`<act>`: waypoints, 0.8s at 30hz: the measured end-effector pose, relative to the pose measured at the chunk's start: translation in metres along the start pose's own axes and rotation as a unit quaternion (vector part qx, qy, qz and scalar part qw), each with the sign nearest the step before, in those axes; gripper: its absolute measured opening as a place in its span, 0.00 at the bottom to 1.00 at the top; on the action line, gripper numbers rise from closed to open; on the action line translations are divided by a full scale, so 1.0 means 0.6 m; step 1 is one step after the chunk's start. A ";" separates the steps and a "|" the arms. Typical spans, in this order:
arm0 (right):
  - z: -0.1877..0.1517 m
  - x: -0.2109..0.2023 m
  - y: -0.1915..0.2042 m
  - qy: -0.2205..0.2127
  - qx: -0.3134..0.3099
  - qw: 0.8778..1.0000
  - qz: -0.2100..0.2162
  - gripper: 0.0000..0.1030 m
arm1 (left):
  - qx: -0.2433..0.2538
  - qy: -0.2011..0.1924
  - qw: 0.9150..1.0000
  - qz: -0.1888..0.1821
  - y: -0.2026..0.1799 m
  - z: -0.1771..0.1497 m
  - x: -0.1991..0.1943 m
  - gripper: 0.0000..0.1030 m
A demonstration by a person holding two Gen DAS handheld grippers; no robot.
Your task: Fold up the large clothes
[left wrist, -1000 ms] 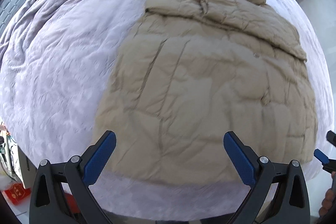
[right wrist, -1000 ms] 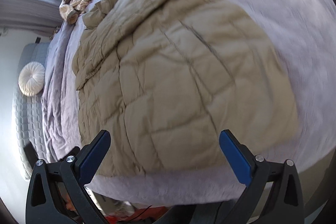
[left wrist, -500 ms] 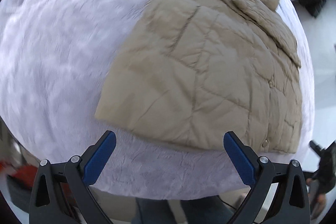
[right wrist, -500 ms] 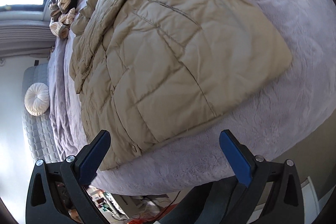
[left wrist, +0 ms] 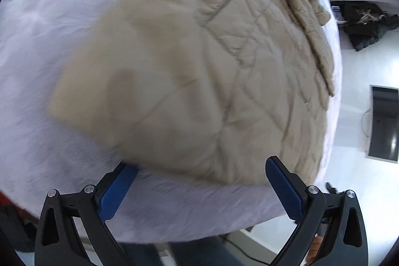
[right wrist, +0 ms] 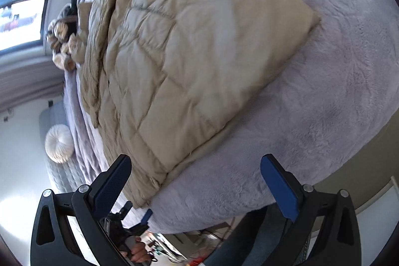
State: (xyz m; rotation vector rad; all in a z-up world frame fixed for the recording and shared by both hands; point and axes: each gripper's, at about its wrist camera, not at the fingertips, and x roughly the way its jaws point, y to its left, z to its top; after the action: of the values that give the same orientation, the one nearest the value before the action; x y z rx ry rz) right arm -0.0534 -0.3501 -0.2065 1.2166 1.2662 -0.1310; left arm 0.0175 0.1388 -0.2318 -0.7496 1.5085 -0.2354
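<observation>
A large beige quilted down jacket [left wrist: 199, 71] lies flat on a lilac plush bedspread [left wrist: 37, 16], hem towards me, sleeves bunched at the far end. My left gripper [left wrist: 202, 178] is open and empty, just off the hem edge, its left pad [left wrist: 117, 186] close to the hem corner. In the right wrist view the jacket [right wrist: 179, 61] fills the middle and my right gripper [right wrist: 197, 178] is open and empty over the bedspread [right wrist: 336, 91], its left pad [right wrist: 112, 181] by the jacket's buttoned front corner. The left gripper [right wrist: 147, 215] shows below it.
A round white cushion [right wrist: 59, 142] lies on the bed's headboard side. Plush toys [right wrist: 62, 41] sit by a window [right wrist: 20, 4]. A dark bag [left wrist: 366, 24] and a dark screen [left wrist: 384, 124] stand beyond the bed's edge [left wrist: 224, 231].
Both grippers have swung down closer to the jacket's hem and rolled, so the jacket looks larger and turned. Both stay open. The jacket has not moved.
</observation>
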 end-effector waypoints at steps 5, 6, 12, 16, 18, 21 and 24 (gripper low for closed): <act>0.029 0.004 -0.030 -0.029 0.033 0.999 0.030 1.00 | 0.011 0.001 1.000 -0.017 -0.029 0.019 0.027 1.00; 0.033 0.006 -0.034 -0.034 0.038 0.998 0.033 1.00 | 0.011 0.002 1.000 -0.018 -0.034 0.024 0.034 1.00; 0.052 0.024 -0.051 -0.064 0.082 0.991 0.081 1.00 | 0.010 -0.010 1.000 -0.024 -0.045 0.043 0.041 0.89; 0.064 0.029 -0.048 -0.065 0.088 0.987 0.117 1.00 | 0.014 -0.007 0.999 -0.037 -0.032 0.050 0.030 0.27; 0.065 0.028 -0.044 -0.064 0.087 0.987 0.120 1.00 | 0.015 -0.012 0.998 -0.061 -0.029 0.056 0.015 0.15; 0.066 0.026 -0.040 -0.060 0.093 0.986 0.126 0.91 | 0.031 -0.028 0.995 -0.086 -0.043 0.063 -0.020 0.15; 0.082 0.023 -0.037 -0.048 0.103 0.988 0.108 0.16 | 0.040 -0.040 0.993 -0.102 -0.060 0.072 -0.049 0.15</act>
State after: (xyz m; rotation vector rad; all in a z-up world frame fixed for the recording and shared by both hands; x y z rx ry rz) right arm -0.0311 -0.3890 -0.2397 1.5002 1.0487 -0.1615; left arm 0.0670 0.1414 -0.1920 -0.8388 1.3392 -0.4122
